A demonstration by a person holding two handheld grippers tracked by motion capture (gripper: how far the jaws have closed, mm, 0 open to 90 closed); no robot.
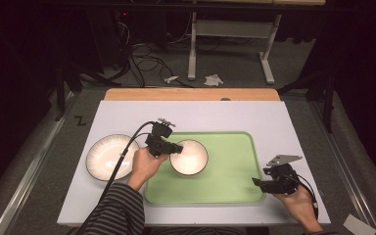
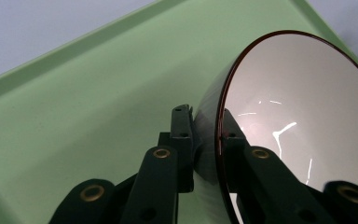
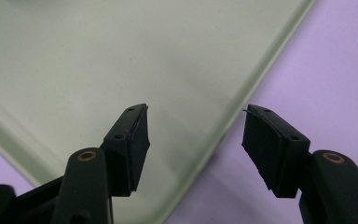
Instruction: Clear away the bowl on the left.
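Item: bowl [image 1: 189, 157], pale inside with a dark rim. It is found on the left half of the green tray [image 1: 235, 188], the landmark for this entry.

Left tool [image 1: 177, 148]: it is closed on the bowl's rim at the side nearest the tray's left edge. In the left gripper view the rim [image 2: 221, 140] is pinched between the two jaws, one pad inside the bowl and one against its outer wall. A rim grip of this kind is judged to be chosen because the bowl is too wide to be spanned whole. The bowl appears tilted relative to the tray floor in that view; whether its base is lifted clear cannot be told.

Right tool [image 1: 255, 183]: it is held over the tray's right front corner, jaws wide apart, nothing between them. In the right gripper view the tray's edge [image 3: 235, 116] is seen running between the jaws, apart from both pads. It is judged to be kept there to steady the tray if needed.

Plate [image 1: 111, 156]: it is laid on the white table [image 1: 274, 117], just left of the tray, untouched.
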